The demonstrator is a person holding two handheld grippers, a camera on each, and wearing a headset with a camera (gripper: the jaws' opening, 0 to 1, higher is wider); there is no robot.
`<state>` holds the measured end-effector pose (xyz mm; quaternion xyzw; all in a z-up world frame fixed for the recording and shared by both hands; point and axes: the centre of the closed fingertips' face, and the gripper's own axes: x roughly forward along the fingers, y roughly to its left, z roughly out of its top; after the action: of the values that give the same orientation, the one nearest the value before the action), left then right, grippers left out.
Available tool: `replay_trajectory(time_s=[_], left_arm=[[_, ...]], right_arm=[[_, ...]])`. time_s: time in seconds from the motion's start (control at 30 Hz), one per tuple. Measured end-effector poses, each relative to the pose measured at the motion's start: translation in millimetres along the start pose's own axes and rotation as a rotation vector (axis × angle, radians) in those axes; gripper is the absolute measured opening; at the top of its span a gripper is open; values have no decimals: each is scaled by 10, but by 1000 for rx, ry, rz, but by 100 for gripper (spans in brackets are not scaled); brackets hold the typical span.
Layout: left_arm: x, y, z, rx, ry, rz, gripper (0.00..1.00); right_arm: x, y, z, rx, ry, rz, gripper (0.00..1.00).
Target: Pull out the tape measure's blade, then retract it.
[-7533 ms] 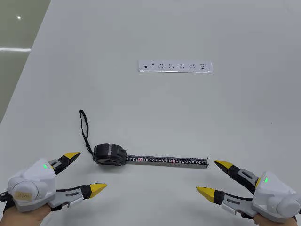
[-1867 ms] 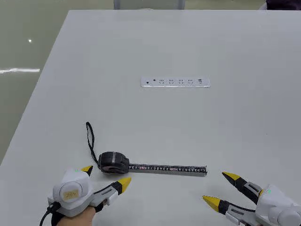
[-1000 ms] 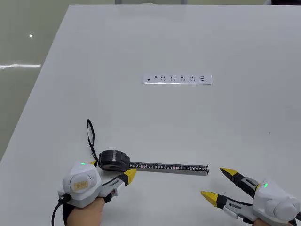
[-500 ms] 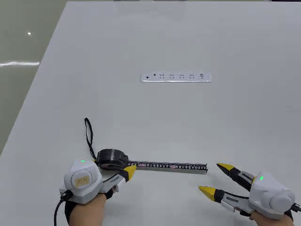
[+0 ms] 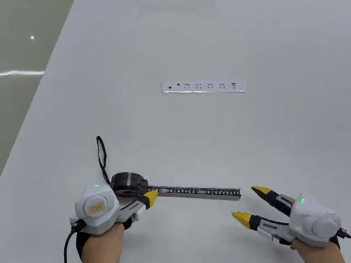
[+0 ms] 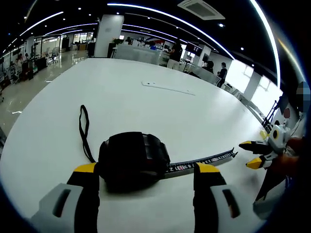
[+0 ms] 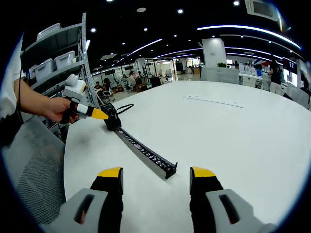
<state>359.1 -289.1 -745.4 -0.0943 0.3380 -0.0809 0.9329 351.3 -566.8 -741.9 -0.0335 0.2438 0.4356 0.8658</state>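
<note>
Black tape measure (image 5: 129,183) between spread left gripper (image 6: 146,168) jaws, blade (image 5: 197,192) extended, right gripper (image 5: 251,203) spread nearby

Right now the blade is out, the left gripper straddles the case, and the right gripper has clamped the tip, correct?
Not clamped: in the right gripper view the right gripper is open, with the blade tip lying free ahead. The rest holds.

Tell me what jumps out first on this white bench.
The black tape measure near the person draws the eye first, its blade pulled out and lying flat toward the right. The left gripper stands open with a yellow-tipped jaw on either side of the case, while the right gripper hangs open just short of the blade's end hook. Farther back lies a white power strip.
</note>
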Motion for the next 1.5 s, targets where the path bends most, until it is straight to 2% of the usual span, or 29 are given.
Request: replay_trajectory(time_s=[0.9,1.13,1.5], left_arm=[[60,58,5,-41,24,85,75],[81,70,-3,-34,40,112,74],[96,108,5,-66,41,153,72]], right_arm=[[143,-129,-45,-29,29,22,53],[181,-135,-75,-35,33,38,52],[223,-138,-84,-41,35,66,50]])
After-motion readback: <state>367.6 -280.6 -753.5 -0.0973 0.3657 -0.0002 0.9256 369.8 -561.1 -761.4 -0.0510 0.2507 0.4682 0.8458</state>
